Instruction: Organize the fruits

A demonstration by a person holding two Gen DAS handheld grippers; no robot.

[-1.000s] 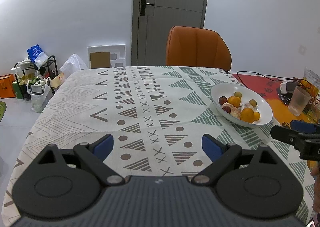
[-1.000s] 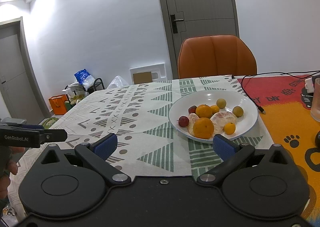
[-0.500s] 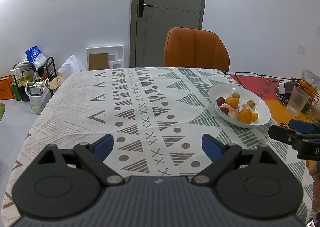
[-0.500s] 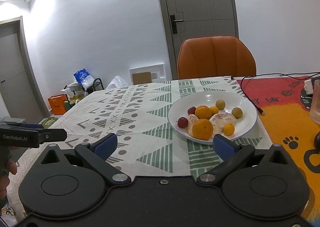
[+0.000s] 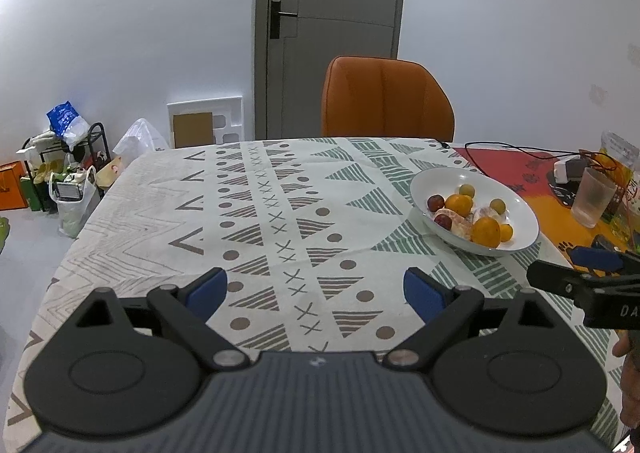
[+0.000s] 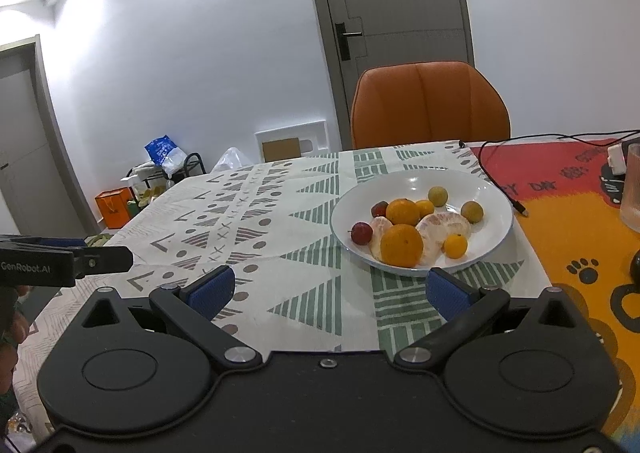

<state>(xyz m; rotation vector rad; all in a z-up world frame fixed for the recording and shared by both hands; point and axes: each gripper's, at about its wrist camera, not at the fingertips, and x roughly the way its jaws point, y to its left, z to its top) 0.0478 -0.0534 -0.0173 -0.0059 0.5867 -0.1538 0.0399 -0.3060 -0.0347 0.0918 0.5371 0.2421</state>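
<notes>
A white bowl [image 6: 492, 189] stands on the patterned tablecloth and holds oranges [image 6: 401, 245], peeled citrus pieces [image 6: 442, 227], small red fruits [image 6: 362, 233] and small yellow-green fruits [image 6: 438, 196]. It also shows in the left wrist view [image 5: 520, 209], to the right. My right gripper [image 6: 328, 291] is open and empty, just in front of the bowl. My left gripper [image 5: 316, 289] is open and empty over the bare cloth, left of the bowl.
An orange chair [image 6: 430, 105] stands at the table's far side. A ribbed glass [image 5: 592, 201], a black cable [image 6: 500, 181] and a colourful mat [image 6: 580, 213] lie right of the bowl. Bags and a rack [image 5: 60, 173] sit on the floor at the left.
Both grippers have drifted slightly; the bowl sits a little lower in the left wrist view and a little higher in the right wrist view. Both stay open and empty.
</notes>
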